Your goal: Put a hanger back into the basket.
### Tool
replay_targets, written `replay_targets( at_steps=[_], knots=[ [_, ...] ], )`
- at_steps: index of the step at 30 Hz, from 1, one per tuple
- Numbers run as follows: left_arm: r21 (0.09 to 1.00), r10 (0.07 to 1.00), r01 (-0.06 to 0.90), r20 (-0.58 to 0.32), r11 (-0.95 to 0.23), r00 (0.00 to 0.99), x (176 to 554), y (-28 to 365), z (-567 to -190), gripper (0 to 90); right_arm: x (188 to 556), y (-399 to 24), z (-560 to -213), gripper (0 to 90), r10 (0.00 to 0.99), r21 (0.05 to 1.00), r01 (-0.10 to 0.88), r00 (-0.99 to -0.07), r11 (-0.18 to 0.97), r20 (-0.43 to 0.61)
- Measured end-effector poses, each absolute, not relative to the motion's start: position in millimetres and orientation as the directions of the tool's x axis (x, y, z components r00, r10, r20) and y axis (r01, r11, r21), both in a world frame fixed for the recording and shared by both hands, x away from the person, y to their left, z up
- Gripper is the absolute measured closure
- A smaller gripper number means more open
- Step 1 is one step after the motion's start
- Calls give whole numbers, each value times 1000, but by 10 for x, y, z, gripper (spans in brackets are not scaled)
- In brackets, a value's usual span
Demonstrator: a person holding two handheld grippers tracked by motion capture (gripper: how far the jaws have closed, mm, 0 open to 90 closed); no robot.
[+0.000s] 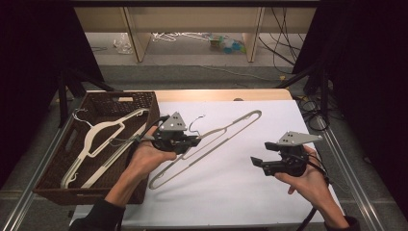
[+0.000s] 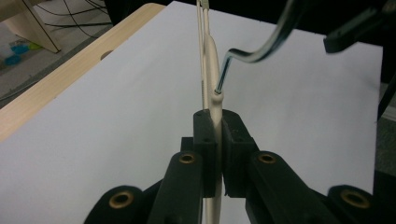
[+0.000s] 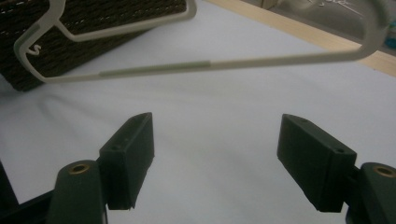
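Cream plastic, thin and flat: a hanger point(image 1: 211, 139) is held slantwise above the white sheet point(image 1: 231, 192) that covers the desk. Its far end points toward the desk's far right corner and its near end toward the basket point(image 1: 57, 185). The left gripper point(image 1: 190, 142) is clamped tight on the hanger's neck, right where the metal hook point(image 2: 252, 51) enters the plastic. In the left gripper view the two black jaws pinch the thin plastic edge-on, with the hook curling away above them.

The right gripper point(image 1: 260, 155) hangs near the desk's right edge, well apart from the hanger. Its jaws stand wide with nothing between them, and the right gripper view looks past them at the hanger's long bar point(image 3: 205, 65).

A brown wicker basket sits at the desk's left edge. Two more cream hangers point(image 1: 96, 144) lie inside it.

The work in hand appears to be carrying the hanger toward the basket.

The likely risks:
- The grip is on one narrow point, so the long frame could swing or twist in the jaws.
- The low end could catch the basket rim and lever the hanger out.
- The hook could snag the hangers already inside.
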State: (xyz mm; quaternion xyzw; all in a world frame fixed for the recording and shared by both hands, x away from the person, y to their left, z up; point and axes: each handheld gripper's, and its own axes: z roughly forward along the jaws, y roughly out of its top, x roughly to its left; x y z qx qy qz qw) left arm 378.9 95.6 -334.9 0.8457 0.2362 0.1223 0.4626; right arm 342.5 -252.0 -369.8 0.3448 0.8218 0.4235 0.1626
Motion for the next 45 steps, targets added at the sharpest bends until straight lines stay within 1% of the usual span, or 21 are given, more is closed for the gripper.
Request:
replay_targets(
  at_steps=[3, 7, 9, 15, 18, 26, 28, 35, 37, 41, 45],
  knots=[
    [859, 516, 310, -64, -407, 854, 3800, 1031, -3219, 857, 3359, -2507, -3758, 281, 692, 817, 411, -721, 405, 20],
    [868, 519, 327, -97, -373, 849, 3814, 1103, -3056, 857, 3277, -2491, -3839, 273, 677, 819, 400, -736, 412, 19],
    [872, 520, 332, -108, -359, 847, 3829, 1146, -2980, 857, 3236, -2492, -3887, 272, 678, 832, 386, -735, 397, 18],
    [889, 553, 322, -97, -326, 827, 3835, 1315, -2736, 857, 3169, -2506, -3997, 271, 672, 832, 395, -740, 390, 36],
    [897, 561, 327, -113, -297, 820, 3839, 1415, -2623, 857, 3148, -2507, -4067, 262, 669, 839, 393, -742, 377, 47],
    [896, 609, 352, -124, -271, 783, 3883, 1706, -2440, 857, 3093, -2466, -4115, 252, 655, 839, 388, -754, 381, 51],
    [900, 624, 360, -136, -247, 769, 3908, 1839, -2382, 857, 3074, -2453, -4121, 251, 656, 846, 377, -754, 378, 42],
    [914, 647, 350, -143, -204, 749, 3905, 2067, -2181, 857, 3059, -2451, -4139, 250, 651, 843, 374, -758, 385, 39],
    [913, 652, 349, -136, -209, 746, 3901, 2090, -2160, 857, 3058, -2451, -4137, 250, 649, 843, 374, -759, 386, 39],
    [911, 685, 355, -122, -210, 718, 3901, 2259, -2093, 857, 3053, -2456, -4140, 250, 653, 843, 376, -757, 384, 40],
    [906, 705, 364, -112, -217, 700, 3908, 2400, -2112, 857, 3053, -2457, -4147, 250, 654, 841, 381, -755, 384, 44]
  ],
)
